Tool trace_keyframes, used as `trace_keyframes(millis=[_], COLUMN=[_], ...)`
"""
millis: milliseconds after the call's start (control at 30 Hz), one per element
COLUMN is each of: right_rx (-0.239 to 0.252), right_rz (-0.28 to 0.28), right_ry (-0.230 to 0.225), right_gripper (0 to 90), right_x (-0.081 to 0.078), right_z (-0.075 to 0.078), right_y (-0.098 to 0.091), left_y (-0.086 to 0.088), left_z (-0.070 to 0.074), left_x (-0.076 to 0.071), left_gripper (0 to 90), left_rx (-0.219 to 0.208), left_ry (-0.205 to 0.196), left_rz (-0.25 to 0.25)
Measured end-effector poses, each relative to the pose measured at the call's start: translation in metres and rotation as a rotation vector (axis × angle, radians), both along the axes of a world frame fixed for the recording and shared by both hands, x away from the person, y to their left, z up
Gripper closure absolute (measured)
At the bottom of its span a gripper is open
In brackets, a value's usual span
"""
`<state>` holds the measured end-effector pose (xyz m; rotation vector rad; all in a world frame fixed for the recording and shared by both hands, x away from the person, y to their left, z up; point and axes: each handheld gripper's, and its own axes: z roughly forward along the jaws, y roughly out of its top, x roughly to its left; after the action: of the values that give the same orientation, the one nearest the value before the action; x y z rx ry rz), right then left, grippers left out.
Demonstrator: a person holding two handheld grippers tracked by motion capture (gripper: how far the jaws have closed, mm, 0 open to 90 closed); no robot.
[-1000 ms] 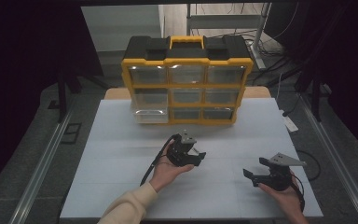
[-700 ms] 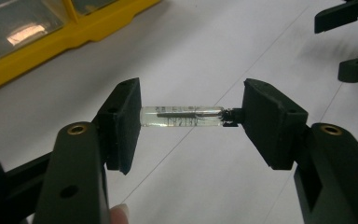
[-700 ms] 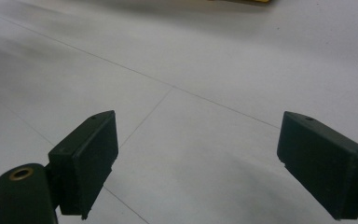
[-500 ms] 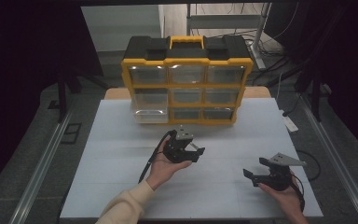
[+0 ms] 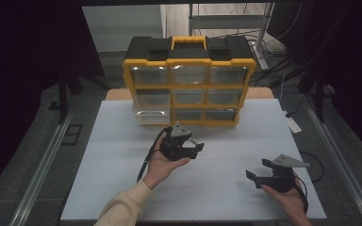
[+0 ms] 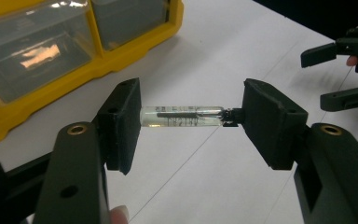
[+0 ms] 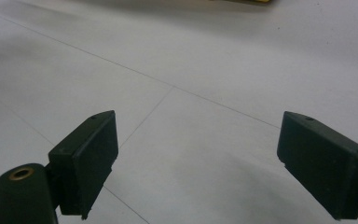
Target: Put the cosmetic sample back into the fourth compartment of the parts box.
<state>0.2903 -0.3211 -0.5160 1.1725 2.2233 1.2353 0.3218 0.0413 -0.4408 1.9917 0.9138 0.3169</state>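
My left gripper (image 5: pixel 196 149) hovers over the middle of the white table (image 5: pixel 122 188), cradled in an upturned hand. It is shut on a small clear tube (image 6: pixel 182 116) with dark markings and a black end piece. The tube is held lengthwise, one end on each pad. Behind it stands a yellow and black drawer organizer (image 5: pixel 188 84) with clear drawers, whose yellow frame (image 6: pixel 74 70) fills the upper left of the left gripper view. My right gripper (image 5: pixel 257 168) sits low at the front right, jaws wide apart over bare table (image 7: pixel 196 158), with nothing between them. From the left gripper view the right gripper (image 6: pixel 340 74) is at the far right.
The organizer's bottom-left drawer (image 5: pixel 152 117) sticks out a little toward me. Metal rails run along both sides of the table (image 5: pixel 37 169). Cables and a shelf frame lie on the floor behind and to the right (image 5: pixel 292 122).
The left hand has lifted its gripper a little, with the tube still held in it. The right gripper has stayed put.
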Motion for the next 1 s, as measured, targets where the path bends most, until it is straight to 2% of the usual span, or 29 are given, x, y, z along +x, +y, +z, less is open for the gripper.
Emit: trace_keyframes(millis=[333,1000], right_rx=[-0.003,-0.001], right_rz=[-0.001,0.001], right_ry=[0.001,0.001], right_gripper=[13.2,13.1], right_x=[0.000,0.000], right_z=[0.000,0.000], right_y=[0.000,0.000], left_y=[0.011,0.031], left_z=[0.015,0.033], left_x=[-0.002,-0.003], left_gripper=[39.7,39.8], left_rx=[-0.033,-0.082], left_ry=[-0.035,-0.083], left_rz=[0.019,0.044])
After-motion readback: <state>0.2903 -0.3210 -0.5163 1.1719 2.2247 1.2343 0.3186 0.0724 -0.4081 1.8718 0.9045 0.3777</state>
